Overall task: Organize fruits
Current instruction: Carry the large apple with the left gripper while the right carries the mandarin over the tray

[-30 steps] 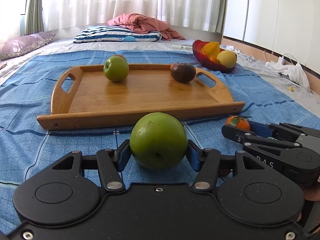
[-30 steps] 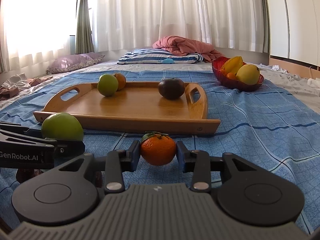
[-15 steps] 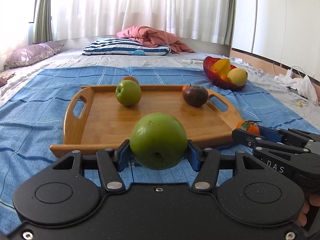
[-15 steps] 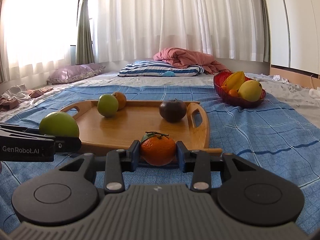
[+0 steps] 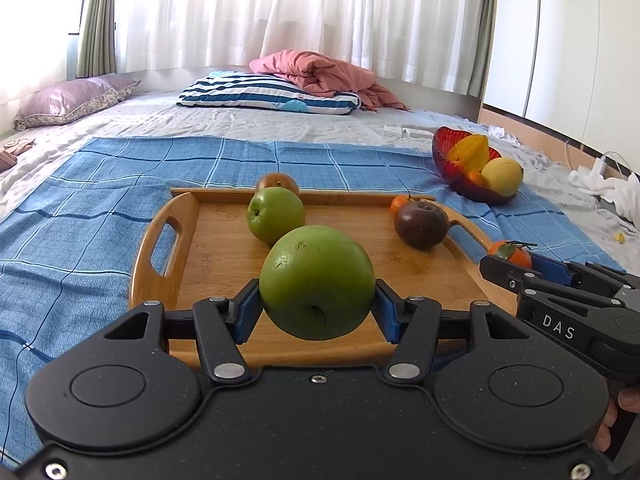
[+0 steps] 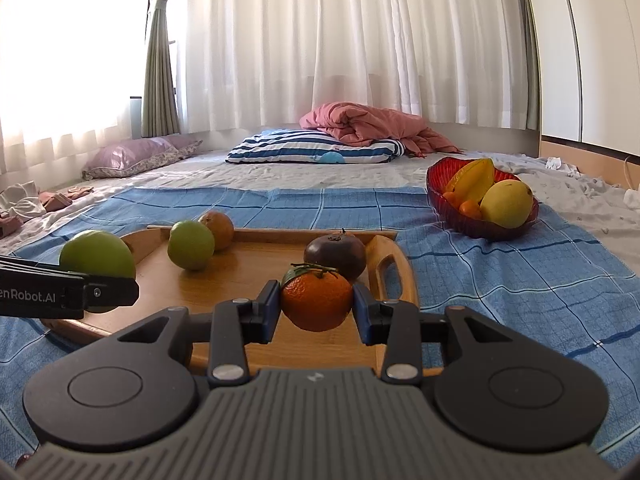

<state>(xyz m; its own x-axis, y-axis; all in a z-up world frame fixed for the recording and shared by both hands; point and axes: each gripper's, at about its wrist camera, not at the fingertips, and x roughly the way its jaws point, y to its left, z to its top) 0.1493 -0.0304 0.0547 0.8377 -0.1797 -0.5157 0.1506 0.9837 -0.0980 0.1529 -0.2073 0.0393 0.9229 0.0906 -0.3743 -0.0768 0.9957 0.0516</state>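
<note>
My left gripper [image 5: 318,307] has its blue fingers [image 5: 247,309] clamped on a large green apple [image 5: 317,282], one pad on each side, and holds it above the near edge of the wooden tray [image 5: 224,258]. My right gripper [image 6: 316,307] has its fingers [image 6: 269,309] clamped on a mandarin [image 6: 317,300] with a green leaf at its stem, above the near right part of the same tray. In the left wrist view the right gripper [image 5: 510,266] shows at the right edge, just beside the tray's right handle.

On the tray lie a smaller green apple [image 5: 275,214] and, touching it from behind, a brown round fruit [image 5: 277,182] at the far rim. A dark purple fruit [image 5: 421,223] lies toward the right handle, with a small orange fruit [image 5: 400,202] just behind it.

The tray rests on a blue checked blanket [image 5: 100,216] on the bed. A red bowl [image 6: 438,188] stands well to the right of the tray on the blanket, holding a starfruit [image 6: 472,178], a yellow fruit [image 6: 507,203] and small orange fruits.
</note>
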